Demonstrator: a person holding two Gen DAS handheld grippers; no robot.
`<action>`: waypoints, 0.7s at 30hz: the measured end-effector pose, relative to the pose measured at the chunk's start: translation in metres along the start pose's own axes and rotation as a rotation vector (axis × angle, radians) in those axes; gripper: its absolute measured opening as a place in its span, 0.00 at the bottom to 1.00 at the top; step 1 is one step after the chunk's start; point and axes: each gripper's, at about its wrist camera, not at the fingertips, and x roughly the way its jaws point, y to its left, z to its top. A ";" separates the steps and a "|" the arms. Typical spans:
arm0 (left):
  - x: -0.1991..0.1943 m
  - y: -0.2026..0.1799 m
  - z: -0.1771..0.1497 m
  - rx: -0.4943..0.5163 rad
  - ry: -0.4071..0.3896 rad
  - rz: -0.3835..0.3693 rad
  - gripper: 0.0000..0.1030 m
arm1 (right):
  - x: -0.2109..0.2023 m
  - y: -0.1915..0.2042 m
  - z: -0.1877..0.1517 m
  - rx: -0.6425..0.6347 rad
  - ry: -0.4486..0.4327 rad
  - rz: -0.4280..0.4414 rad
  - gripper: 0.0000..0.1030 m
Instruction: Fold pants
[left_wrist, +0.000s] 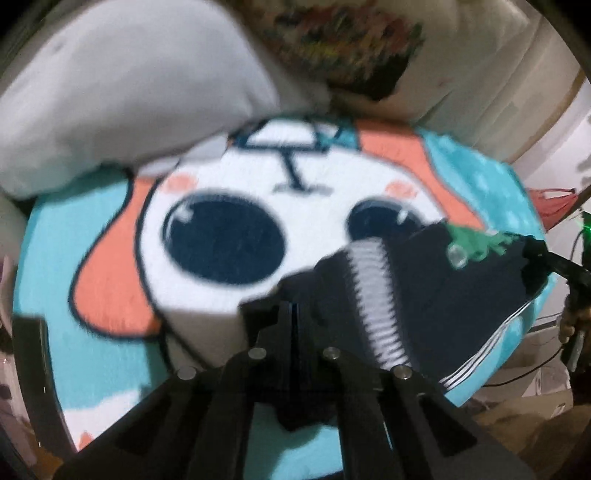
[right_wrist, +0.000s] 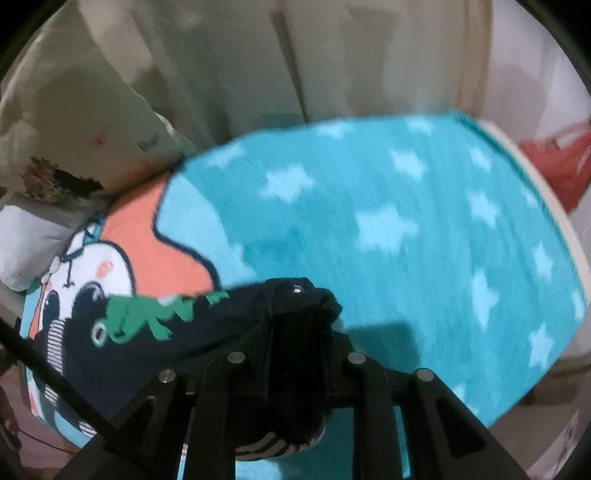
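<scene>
Clearly, the dark navy pants (left_wrist: 436, 291) hang stretched between the two tools above the cartoon blanket (left_wrist: 110, 236). Their white ribbed waistband (left_wrist: 373, 306) and a green dinosaur print (right_wrist: 147, 314) face the cameras, and striped cuffs (left_wrist: 480, 354) trail toward the blanket's near edge. The left hand-held gripper (left_wrist: 293, 321) has its jaws pressed together on a bunched fold of the pants beside the waistband. The right hand-held gripper (right_wrist: 295, 295) is clamped on the opposite corner, cloth wrapped over its tips. Both views are motion-blurred, so how much fabric each pinch holds is hard to judge. Beyond the blanket's far edge lie a grey pillow (left_wrist: 122, 96) and a pale pillow with a floral print (right_wrist: 74, 162).
</scene>
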 end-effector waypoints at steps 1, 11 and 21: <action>0.001 0.005 -0.003 -0.018 0.009 0.005 0.02 | 0.004 -0.007 -0.004 0.017 0.011 -0.025 0.38; -0.050 0.003 0.013 -0.077 -0.096 -0.039 0.37 | -0.042 -0.060 -0.016 0.178 -0.086 -0.097 0.70; 0.001 -0.173 0.069 0.267 0.006 -0.308 0.48 | -0.049 -0.058 -0.044 0.232 -0.080 0.141 0.70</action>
